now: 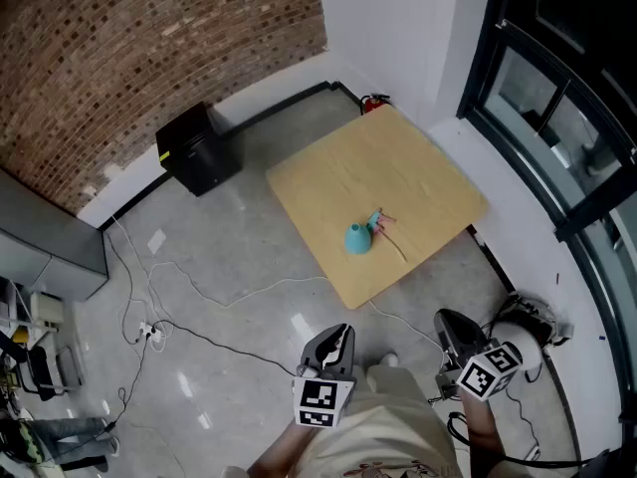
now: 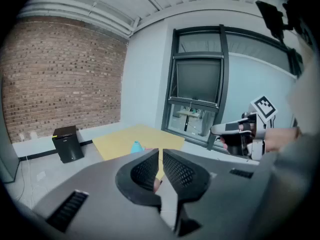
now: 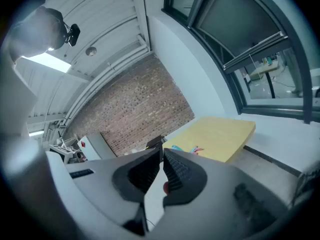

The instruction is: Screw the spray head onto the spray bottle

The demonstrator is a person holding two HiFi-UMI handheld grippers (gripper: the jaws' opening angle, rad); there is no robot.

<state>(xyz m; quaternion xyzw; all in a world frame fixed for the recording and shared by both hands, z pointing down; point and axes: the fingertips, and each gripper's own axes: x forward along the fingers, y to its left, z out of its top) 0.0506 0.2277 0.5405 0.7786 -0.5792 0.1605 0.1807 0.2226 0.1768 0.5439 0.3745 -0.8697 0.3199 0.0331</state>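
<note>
A teal spray bottle [image 1: 357,238] stands on a low yellow table [image 1: 418,182], with a teal and pink spray head [image 1: 379,223] lying just to its right. Both appear small and far off in the left gripper view as the bottle [image 2: 136,146], and in the right gripper view as the spray head [image 3: 195,149]. My left gripper [image 1: 336,345] is held near the person's body, well short of the table, jaws shut and empty. My right gripper [image 1: 450,334] is alongside it to the right, also shut with nothing held.
A black box [image 1: 197,148] stands on the grey floor by the brick wall. Cables [image 1: 189,312] trail across the floor left of the table. A dark-framed window [image 1: 567,108] runs along the right. Shelving and clutter [image 1: 40,366] sit at the far left.
</note>
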